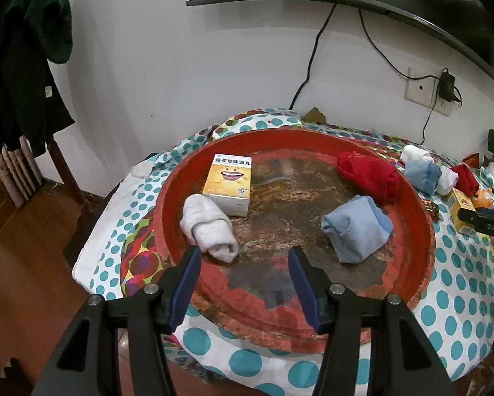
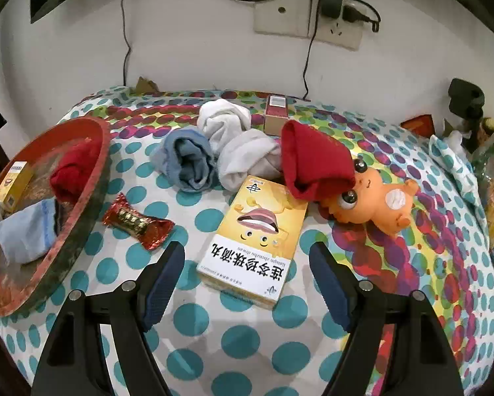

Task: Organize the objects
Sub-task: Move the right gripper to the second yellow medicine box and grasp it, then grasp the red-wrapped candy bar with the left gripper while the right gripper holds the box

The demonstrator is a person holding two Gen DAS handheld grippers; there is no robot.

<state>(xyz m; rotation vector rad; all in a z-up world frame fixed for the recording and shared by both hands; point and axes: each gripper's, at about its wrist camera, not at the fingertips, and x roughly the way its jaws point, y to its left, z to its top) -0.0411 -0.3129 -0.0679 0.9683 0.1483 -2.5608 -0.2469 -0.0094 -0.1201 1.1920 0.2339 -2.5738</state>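
Left wrist view: the left gripper [image 1: 245,257] is held with fingers wide and empty over the red tray [image 1: 425,231], where a white sock [image 1: 209,227], yellow box [image 1: 229,183], red sock [image 1: 369,175] and blue sock [image 1: 357,232] are seen. Right wrist view: the right gripper [image 2: 247,257] is spread wide, empty, just before a second yellow box [image 2: 253,241] lying flat on the dotted cloth [image 2: 194,320], beside a wrapped candy [image 2: 136,221] and an orange toy [image 2: 375,201].

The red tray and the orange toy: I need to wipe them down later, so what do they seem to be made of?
The red tray looks like painted metal: its red coat has flaked off the floor, baring dark, rust-brown patches. That is a guess from the wear; lacquered wood would not be ruled out. The orange toy seems to be soft rubber or vinyl: smooth, moulded, slightly glossy, with shiny bulging eyes.
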